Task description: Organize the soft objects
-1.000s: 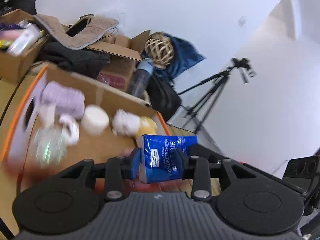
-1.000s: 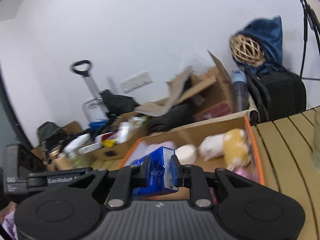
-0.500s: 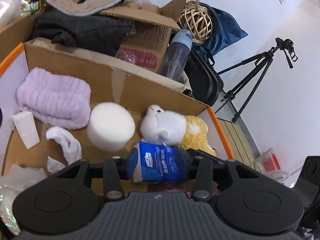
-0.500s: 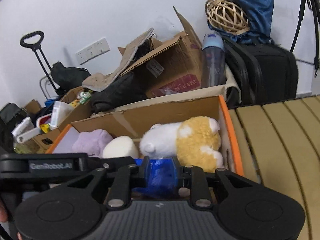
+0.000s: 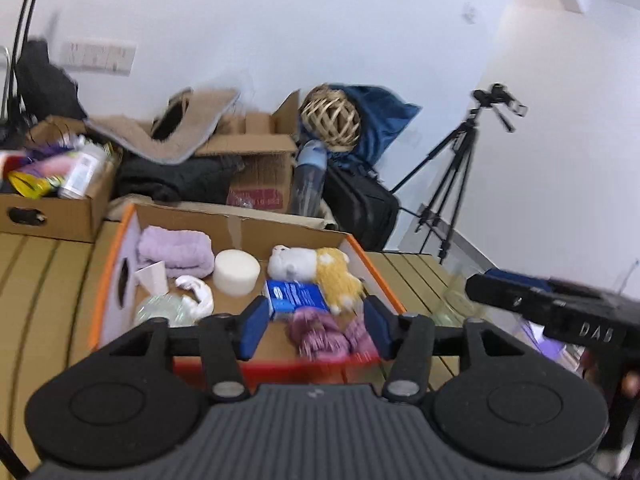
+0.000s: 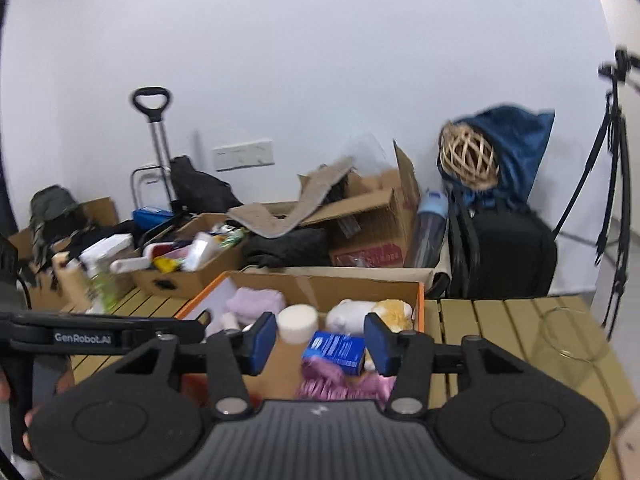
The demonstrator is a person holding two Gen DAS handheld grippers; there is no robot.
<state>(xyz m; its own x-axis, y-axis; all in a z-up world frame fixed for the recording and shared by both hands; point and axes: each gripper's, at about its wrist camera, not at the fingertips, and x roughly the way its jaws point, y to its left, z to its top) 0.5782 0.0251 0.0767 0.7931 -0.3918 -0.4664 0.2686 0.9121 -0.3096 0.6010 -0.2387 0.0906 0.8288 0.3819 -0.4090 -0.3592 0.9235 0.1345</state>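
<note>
A blue handkerchief pack [image 5: 297,296] [image 6: 336,349] lies in the orange-edged cardboard box [image 5: 116,256] [image 6: 420,300], beside a white and yellow plush toy [image 5: 316,270] [image 6: 370,312]. The box also holds a lilac towel [image 5: 176,252], a white foam cylinder [image 5: 236,272] [image 6: 298,322], a white sock [image 5: 198,292] and a pink knitted item [image 5: 320,332] [image 6: 340,382]. My left gripper [image 5: 314,330] and my right gripper [image 6: 322,342] are both open and empty, held above the box's near edge.
The box stands on a slatted wooden table [image 5: 44,280] [image 6: 492,320]. A clear glass [image 6: 572,340] stands at the right. Behind are cluttered cardboard boxes [image 5: 56,208] [image 6: 188,264], a water bottle [image 5: 310,176], a black case [image 6: 504,252] and a tripod [image 5: 452,184].
Both grippers were shut on the blue pack over the box. They have opened and pulled back and up; the pack now lies in the box.
</note>
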